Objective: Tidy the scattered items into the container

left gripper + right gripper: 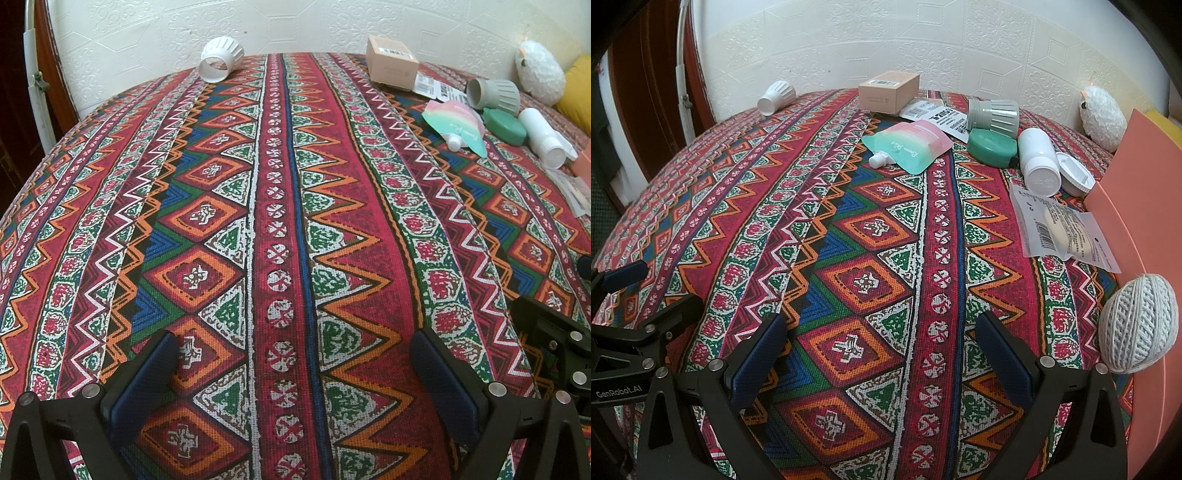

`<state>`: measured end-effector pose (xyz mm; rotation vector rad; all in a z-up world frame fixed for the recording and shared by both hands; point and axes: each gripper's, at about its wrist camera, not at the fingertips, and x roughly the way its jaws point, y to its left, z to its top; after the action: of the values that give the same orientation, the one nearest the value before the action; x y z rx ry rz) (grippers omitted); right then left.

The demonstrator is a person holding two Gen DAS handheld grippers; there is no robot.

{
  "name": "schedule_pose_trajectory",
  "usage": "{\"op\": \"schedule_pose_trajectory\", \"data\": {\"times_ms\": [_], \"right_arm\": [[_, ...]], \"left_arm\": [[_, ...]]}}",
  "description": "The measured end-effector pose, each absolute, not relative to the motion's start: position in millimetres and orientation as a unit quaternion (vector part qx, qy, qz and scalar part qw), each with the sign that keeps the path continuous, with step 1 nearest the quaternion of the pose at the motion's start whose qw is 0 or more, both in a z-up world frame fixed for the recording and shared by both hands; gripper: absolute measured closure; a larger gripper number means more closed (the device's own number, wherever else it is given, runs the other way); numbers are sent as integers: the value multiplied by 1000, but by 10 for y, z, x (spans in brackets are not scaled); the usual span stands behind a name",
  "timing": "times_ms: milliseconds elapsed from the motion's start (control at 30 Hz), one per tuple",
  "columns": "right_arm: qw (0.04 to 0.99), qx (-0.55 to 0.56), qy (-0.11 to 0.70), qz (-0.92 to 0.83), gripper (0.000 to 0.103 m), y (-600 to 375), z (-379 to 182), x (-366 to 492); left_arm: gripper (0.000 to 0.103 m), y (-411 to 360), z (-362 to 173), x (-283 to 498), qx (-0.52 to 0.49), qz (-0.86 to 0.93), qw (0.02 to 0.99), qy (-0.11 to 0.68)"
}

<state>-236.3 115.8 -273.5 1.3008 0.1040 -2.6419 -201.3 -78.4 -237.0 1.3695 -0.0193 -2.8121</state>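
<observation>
Landmark: the pink container, standing at the right edge of the bench in the right wrist view
Yarn ball: the white yarn ball touches the container wall on its near side, and is the item nearest to the right tongs, ahead and to their right
Sachet: a clear flat sachet lies just beside the container, beyond the yarn ball
White bottle: the white bottle lies on its side farther along the container, its long axis pointing about toward the camera, cap end nearer
Other items: the green round case, grey cup, pastel pouch and pink box are left of the bottle, farther from the container; the white cup is well apart, far left
Right tongs: spread wide, holding nothing, low over the cloth
Left tongs: also spread and empty; the cluster is far to their right
Nearer hand: I judge the right one, since the container and all items but the white cup are on its side
Coming move: probably a reach to the right for the yarn ball, with no long axis to align
</observation>
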Motion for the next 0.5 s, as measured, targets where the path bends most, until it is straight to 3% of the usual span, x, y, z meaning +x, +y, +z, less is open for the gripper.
{"op": "schedule_pose_trajectory", "data": {"times_ms": [500], "right_arm": [[98, 439, 36, -892, 0, 1173, -2743, -2370]], "left_arm": [[0, -784, -2374, -2015, 438, -899, 7, -6]]}}
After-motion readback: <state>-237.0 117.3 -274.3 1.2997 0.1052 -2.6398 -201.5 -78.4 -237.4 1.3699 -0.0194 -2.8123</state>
